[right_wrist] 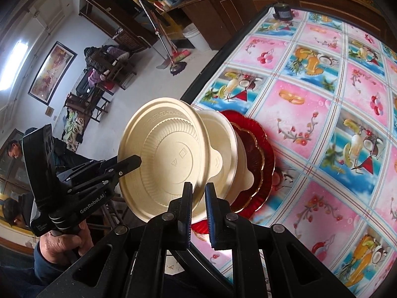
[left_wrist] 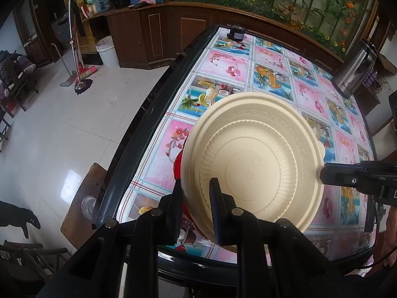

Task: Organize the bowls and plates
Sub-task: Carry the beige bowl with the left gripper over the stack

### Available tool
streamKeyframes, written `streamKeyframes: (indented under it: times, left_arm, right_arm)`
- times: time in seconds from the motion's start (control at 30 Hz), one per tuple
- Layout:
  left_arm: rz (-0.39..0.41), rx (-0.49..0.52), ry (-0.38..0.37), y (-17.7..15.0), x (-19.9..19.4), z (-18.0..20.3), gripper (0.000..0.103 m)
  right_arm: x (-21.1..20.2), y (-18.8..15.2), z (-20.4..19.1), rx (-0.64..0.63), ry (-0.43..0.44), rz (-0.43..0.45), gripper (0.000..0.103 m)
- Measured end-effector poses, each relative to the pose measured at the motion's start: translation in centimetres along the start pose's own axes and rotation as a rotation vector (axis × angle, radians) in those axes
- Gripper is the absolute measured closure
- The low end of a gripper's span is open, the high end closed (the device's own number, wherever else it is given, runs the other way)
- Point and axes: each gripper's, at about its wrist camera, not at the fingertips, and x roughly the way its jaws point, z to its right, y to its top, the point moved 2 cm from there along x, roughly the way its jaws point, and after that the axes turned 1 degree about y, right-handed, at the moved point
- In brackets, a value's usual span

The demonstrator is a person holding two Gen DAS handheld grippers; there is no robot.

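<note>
Your left gripper (left_wrist: pixel 197 193) pinches the near rim of the cream bowl (left_wrist: pixel 250 166), one finger outside the rim and one inside, the pads pressed close on the thin wall. Your right gripper (right_wrist: pixel 198 198) does the same on the opposite rim, jaws nearly together with the wall between them; in the left view its tip (left_wrist: pixel 330 176) shows biting the bowl's right edge, and in the right view the left gripper's tip (right_wrist: pixel 131 164) shows on the far edge. Between the two grips the bowl hangs tilted, its ribbed inside and flat bottom facing the cameras, clear of the table. Just behind it in the right view sits a second cream bowl (right_wrist: pixel 223 134), nested close against the first; whether they touch you cannot tell. Behind that lies a red plate (right_wrist: pixel 258 149) with a gold scalloped edge, resting on the table (right_wrist: pixel 322 99) near its left border; in the left view only a red sliver (left_wrist: pixel 177 166) peeps out from under the held bowl. The table wears a cloth of pink and blue fruit squares inside a dark rim (left_wrist: pixel 148 114). At the far corner stands a small black device (left_wrist: pixel 235 32), and a steel flask (left_wrist: pixel 354 72) stands at the right edge. Your hand (right_wrist: pixel 62 245) grips the left handle low in the right view. Beyond the table, a white bucket (left_wrist: pixel 106 52) and a broom (left_wrist: pixel 86 73) stand on the tiled floor.
</note>
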Motion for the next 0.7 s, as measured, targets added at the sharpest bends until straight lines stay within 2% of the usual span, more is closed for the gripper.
streamKeyframes:
  times: [0.7]
  left_arm:
    - [-0.050,0.039,-0.006,0.4,3.2,0.4,0.085]
  right_arm:
    - [1.7,-0.3,2.2,0.077,-0.011,-0.017,0.091]
